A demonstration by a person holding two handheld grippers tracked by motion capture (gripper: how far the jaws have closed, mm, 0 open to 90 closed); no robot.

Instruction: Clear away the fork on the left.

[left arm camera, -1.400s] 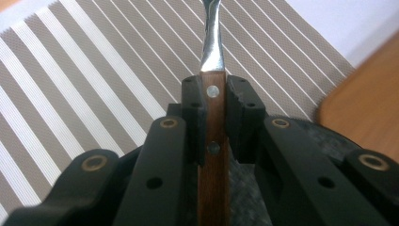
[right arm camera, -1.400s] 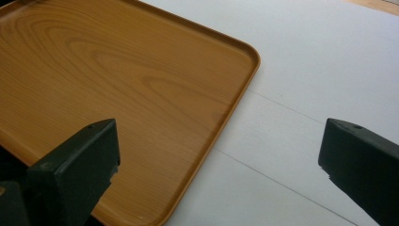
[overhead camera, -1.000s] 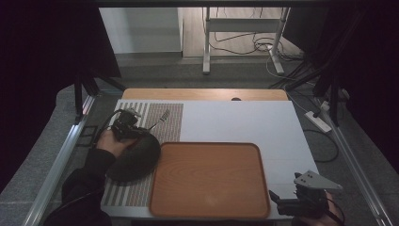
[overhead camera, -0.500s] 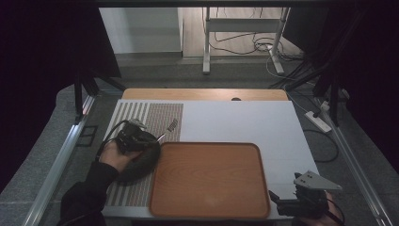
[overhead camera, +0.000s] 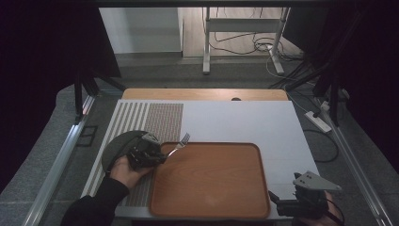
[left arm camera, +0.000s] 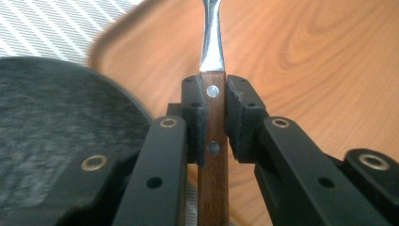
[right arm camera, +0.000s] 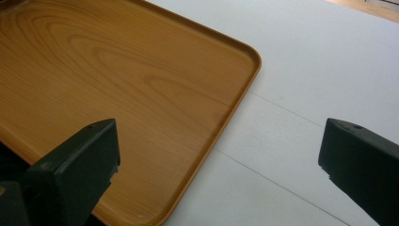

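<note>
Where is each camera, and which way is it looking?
High view: above the table's near side, looking forward and down at the tray, plate and fork; a sleeved arm shows, and both grippers.
Left gripper view: on the left gripper, looking along its jaws, shut on the fork's handle, over the tray.
Right gripper view: on the right gripper, jaws open, facing the tray's corner and the white table.
All share the tray.

The table point(overhead camera: 244, 117) stood on a grey carpeted floor point(overhead camera: 155, 70), with a strip of bare wood at its far edge. Beyond it, pale wooden flooring point(overhead camera: 193, 28) held a white metal stand point(overhead camera: 242, 26) and loose cables point(overhead camera: 263, 44). A power strip point(overhead camera: 318, 120) lay at the right. Dark curtains point(overhead camera: 42, 56) closed both sides.
</note>
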